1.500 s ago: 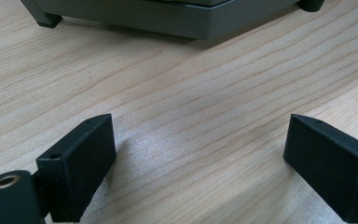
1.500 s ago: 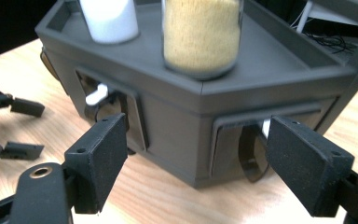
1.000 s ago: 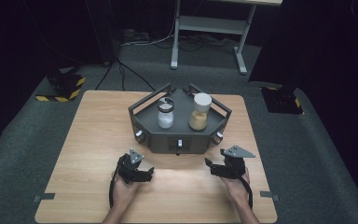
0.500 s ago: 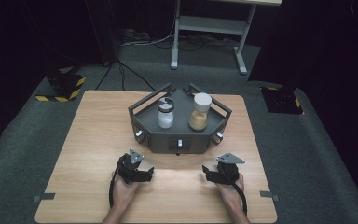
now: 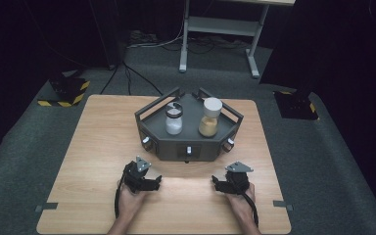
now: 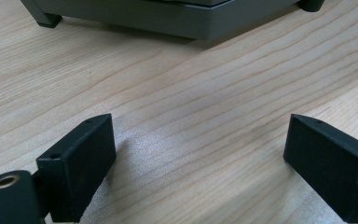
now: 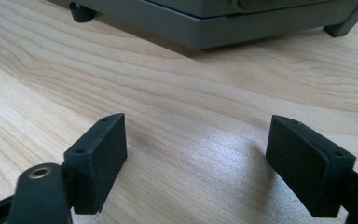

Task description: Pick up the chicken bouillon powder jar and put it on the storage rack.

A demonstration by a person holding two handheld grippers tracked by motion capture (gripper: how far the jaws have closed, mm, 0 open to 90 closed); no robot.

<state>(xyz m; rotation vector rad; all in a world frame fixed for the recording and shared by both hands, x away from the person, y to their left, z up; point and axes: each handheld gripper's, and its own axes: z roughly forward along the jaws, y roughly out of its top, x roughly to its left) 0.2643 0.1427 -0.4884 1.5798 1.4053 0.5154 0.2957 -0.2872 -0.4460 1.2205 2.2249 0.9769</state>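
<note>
A dark grey six-sided stand [image 5: 166, 147] sits at mid-table and carries two jars. One jar [image 5: 174, 119] has a dark lid and white contents; the other jar [image 5: 209, 117] has a white lid and tan contents. My left gripper [image 5: 152, 183] rests low on the wood in front of the stand's left side, open, nothing between its jaws [image 6: 200, 140]. My right gripper [image 5: 219, 185] lies in front of the stand's right side, open; its jaws have just been opening and hold nothing [image 7: 198, 140]. The stand's base [image 7: 205, 28] lies just ahead of both.
The wooden table [image 5: 93, 147] has bare wood on both sides of the stand and between my hands. Tape marks [image 5: 46, 206] sit at its front corners. Beyond the table are grey carpet, cables and a desk frame [image 5: 220, 29].
My right hand has come down and slightly left toward the front of the table, and its jaws stand a little wider. The left hand and the jars have not moved.
</note>
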